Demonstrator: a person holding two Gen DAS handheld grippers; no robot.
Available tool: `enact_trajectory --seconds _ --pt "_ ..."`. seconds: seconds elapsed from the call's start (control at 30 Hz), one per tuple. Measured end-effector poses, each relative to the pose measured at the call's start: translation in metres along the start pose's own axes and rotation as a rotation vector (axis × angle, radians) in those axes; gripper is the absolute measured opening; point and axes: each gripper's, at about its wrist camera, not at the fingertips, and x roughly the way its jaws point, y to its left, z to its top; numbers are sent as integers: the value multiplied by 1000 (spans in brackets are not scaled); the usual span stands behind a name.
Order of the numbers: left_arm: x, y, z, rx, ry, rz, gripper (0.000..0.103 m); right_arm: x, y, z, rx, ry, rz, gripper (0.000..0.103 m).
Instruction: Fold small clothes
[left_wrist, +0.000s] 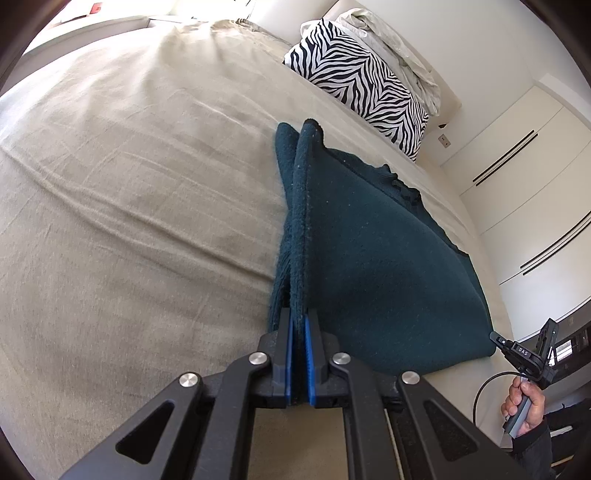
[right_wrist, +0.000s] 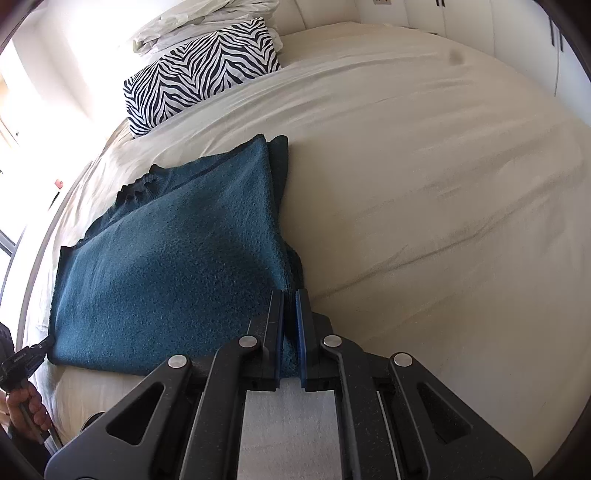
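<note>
Left gripper clenched, blue pads pressed on a doubled edge of the teal sweater, fabric pinched between them and rising ahead of the tips. Pointing steeply down toward the bed cover. To the right of these tongs, most of the sweater spread flat on the cover; farther ahead and right, a zebra pillow with a crumpled white sheet behind it. At far right, the person's right hand around a handle.

Right gripper likewise closed tight, grasping the opposite edge of the same sweater, cloth bunched between the pads. Also aimed down. Left of these tongs the sweater body lying on the cover; ahead and left the zebra pillow; at far left the left hand.
</note>
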Motion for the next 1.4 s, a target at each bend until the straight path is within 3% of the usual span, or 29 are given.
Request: enact_trajectory --seconds 0.87,0.97,1.03,1.17,1.3,1.33,1.37,1.4 --pt "4 8 4 -51 22 -37 10 8 -8 -8 31 15 25 5" --pt "-5 7 4 -64 10 -42 14 5 -10 -7 57 27 42 6" --pt "-15 1 4 -57 -19 -29 25 -1 -10 -6 59 16 33 7" --pt "-37 -20 12 21 -81 33 27 -20 -4 1 51 -35 -20 8" --pt "-36 -55 31 144 -127 126 49 -32 13 19 59 -68 53 9" --pt "-30 -65 36 172 -132 141 49 -31 22 24 52 -71 85 11" --pt "-23 -74 42 199 -130 153 49 -28 34 30 42 -71 116 20" --pt "-12 -85 47 230 -122 167 52 -23 46 35 38 -66 150 36"
